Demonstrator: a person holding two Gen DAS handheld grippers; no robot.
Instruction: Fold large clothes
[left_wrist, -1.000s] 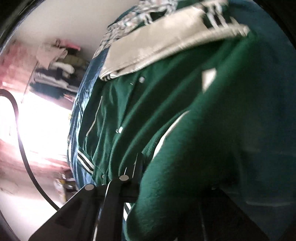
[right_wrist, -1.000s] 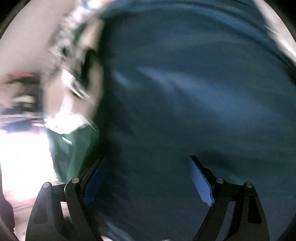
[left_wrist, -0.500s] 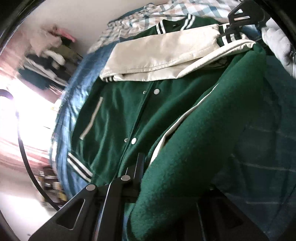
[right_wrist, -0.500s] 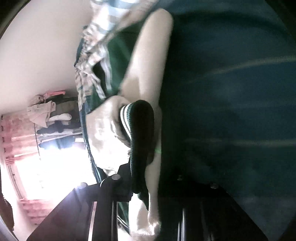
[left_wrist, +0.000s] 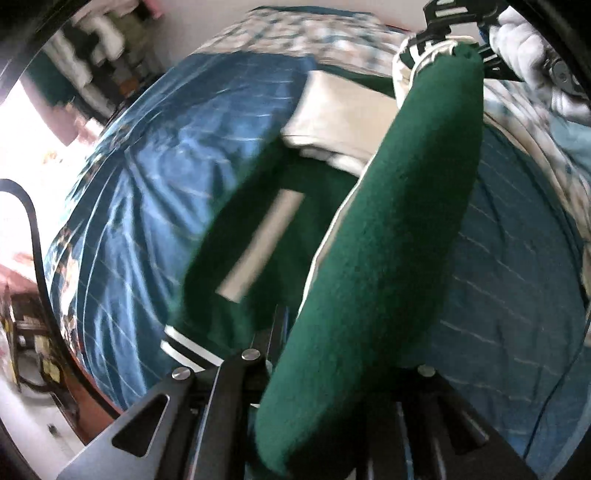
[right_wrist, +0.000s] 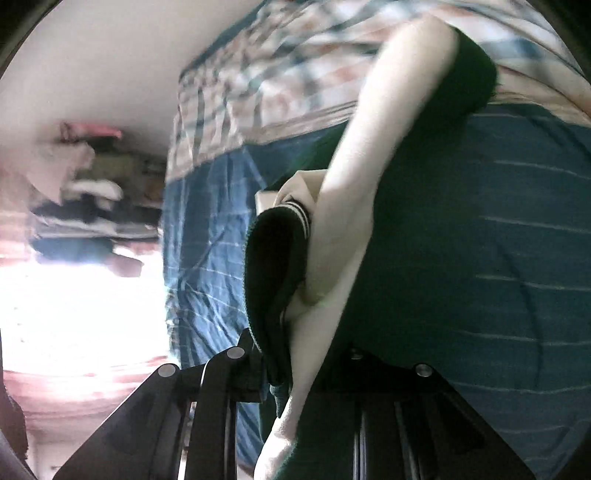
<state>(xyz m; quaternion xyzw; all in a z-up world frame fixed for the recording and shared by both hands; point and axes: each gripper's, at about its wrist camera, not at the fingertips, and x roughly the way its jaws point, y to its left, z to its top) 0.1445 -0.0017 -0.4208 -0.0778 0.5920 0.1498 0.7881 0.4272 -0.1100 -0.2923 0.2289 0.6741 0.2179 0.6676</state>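
Note:
A dark green varsity jacket (left_wrist: 388, 258) with cream sleeves (left_wrist: 343, 122) lies on a blue striped bedspread (left_wrist: 155, 192). One side of it is lifted into a long green fold. My left gripper (left_wrist: 332, 354) holds the near end of that fold; its jaws are opening slightly, with the green cloth still pinched between them. In the left wrist view my right gripper (left_wrist: 447, 40) grips the far end of the fold. In the right wrist view my right gripper (right_wrist: 295, 350) is shut on the cream sleeve (right_wrist: 369, 166) and its dark ribbed cuff (right_wrist: 277, 258).
A plaid blanket (right_wrist: 295, 74) covers the far end of the bed. A rack of hanging clothes (right_wrist: 92, 192) stands by a bright window on the left. A black cable (left_wrist: 33, 229) hangs at the left. A hand in white (left_wrist: 524, 48) holds the right gripper.
The right gripper went from open over the bedspread to shut on the sleeve and cuff. Both grippers rose and swung across, carrying the jacket's side over its buttoned front.

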